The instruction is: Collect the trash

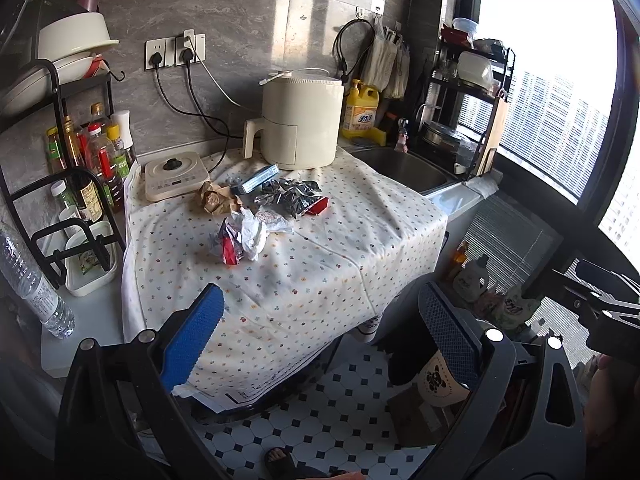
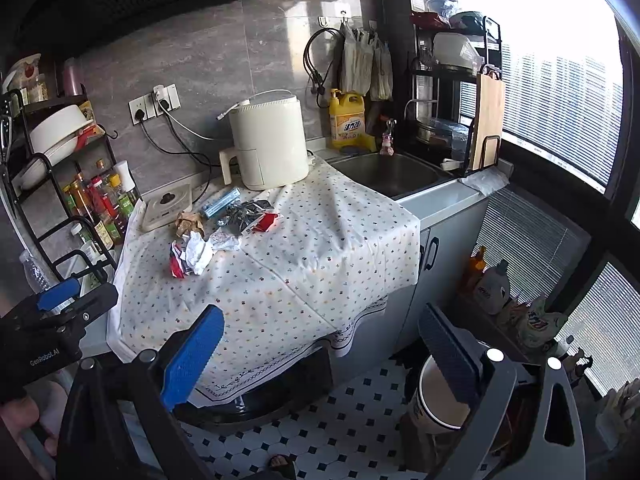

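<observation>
Both claws, left and right, gape empty; crumpled wrappers could scatter, perhaps snagging the bench cloth.

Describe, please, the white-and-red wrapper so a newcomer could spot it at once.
Find the cream air fryer on the dotted tablecloth; a trash pile lies before it. The wrapper is the pile's nearest piece: crumpled white paper with red, apart from the brown paper and blue box behind.
</observation>
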Available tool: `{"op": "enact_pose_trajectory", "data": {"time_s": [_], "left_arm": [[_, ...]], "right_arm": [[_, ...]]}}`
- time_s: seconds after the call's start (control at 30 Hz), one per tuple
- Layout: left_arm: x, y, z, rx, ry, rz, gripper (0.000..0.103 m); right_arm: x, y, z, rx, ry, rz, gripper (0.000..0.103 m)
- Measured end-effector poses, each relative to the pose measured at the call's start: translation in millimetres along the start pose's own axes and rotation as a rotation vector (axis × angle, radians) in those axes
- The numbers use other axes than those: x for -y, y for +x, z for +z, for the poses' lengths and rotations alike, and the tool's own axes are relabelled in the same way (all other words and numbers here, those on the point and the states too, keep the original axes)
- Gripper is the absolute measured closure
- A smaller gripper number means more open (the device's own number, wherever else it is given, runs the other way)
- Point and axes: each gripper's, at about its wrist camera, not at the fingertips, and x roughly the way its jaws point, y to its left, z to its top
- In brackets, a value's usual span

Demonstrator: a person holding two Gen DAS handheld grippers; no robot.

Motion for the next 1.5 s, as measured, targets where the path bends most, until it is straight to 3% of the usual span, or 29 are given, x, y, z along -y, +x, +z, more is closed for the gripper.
{"op": "enact_pose_trajectory", "data": {"time_s": [0.93,1.2,1.5], "left_arm": [[-13,-2,-3,0.022,-0.015,0.001,0.006],[-22,15,-8,-0.009,-0.062,-0.011,0.006],[-59,62,-6,-0.06,-0.133,-0.009,0.006]], "right_arm": [[-6,0,-1,0.005,0.005,0.021,0.008],[-12,16,1,-0.041,-0.019,0.012,0.008],[-29,61,18,-0.101,-0.029,0.033,0.008]]}}
